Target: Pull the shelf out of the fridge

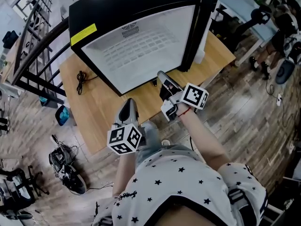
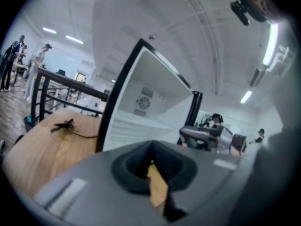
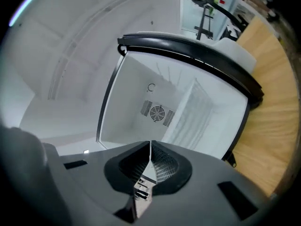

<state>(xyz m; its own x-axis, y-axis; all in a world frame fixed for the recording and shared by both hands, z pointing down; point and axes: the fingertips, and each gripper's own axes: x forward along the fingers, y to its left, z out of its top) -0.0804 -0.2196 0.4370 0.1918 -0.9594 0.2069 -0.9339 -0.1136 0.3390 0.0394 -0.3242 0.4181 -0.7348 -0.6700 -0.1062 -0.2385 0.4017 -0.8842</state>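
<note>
A black mini fridge (image 1: 117, 11) stands on a wooden table (image 1: 96, 117) with its door (image 1: 200, 27) swung open to the right. Inside its white cavity lies a white wire shelf (image 1: 141, 48), also seen in the right gripper view as the shelf (image 3: 193, 117) and in the left gripper view as the shelf (image 2: 134, 124). My left gripper (image 1: 128, 108) is shut and empty, held in front of the fridge over the table's near edge. My right gripper (image 1: 162, 75) is shut with nothing in it, close to the fridge's lower front edge. Neither touches the shelf.
A black cable (image 1: 82, 79) lies on the table left of the fridge. A dark metal railing (image 1: 33, 46) runs behind on the left. Bags and gear (image 1: 66, 168) sit on the floor at lower left. Desks and chairs (image 1: 268, 18) stand at the upper right.
</note>
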